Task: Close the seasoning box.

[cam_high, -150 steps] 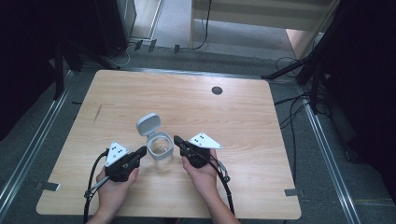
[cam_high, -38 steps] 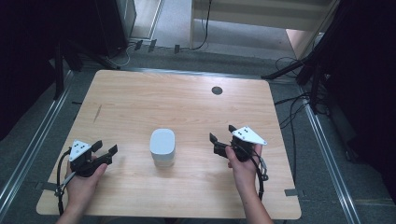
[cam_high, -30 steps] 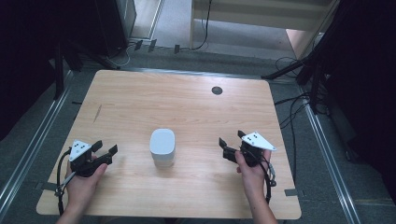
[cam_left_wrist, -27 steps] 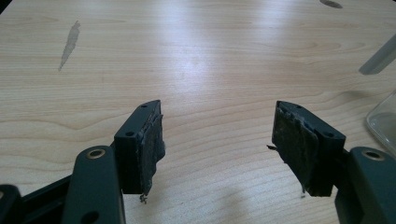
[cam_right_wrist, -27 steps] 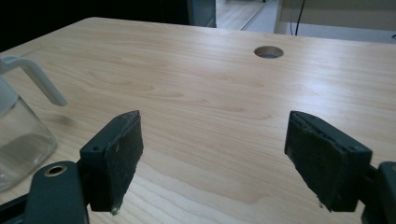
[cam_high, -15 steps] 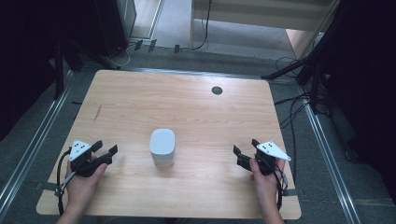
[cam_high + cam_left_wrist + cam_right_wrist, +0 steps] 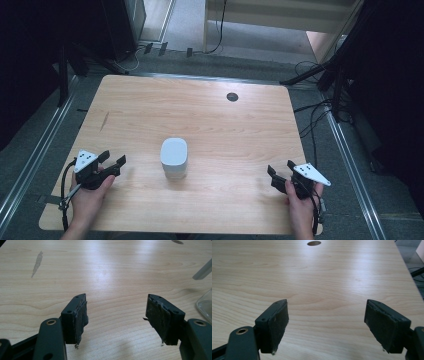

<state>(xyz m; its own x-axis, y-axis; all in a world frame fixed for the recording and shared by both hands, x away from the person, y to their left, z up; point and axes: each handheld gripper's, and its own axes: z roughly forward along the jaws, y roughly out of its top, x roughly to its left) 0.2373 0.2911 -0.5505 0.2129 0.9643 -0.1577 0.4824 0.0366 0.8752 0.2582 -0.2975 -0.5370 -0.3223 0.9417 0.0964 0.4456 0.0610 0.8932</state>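
pale wood desk (image 7: 200, 115) on grey floor, dark room around. left gripper (image 7: 111, 162) near the left front corner, jaws wide apart, nothing between them. right gripper (image 7: 280, 175) near the right front corner, jaws spread wide, empty too. the box (image 7: 174, 157), lid shut, stands mid-desk toward the front edge, well apart from both. a hole (image 7: 232, 96) near the far edge.

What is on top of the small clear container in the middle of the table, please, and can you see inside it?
A white lid sits closed on the container, covering its whole top. The lid hides the inside, so its contents cannot be told. Both claws are apart from it.
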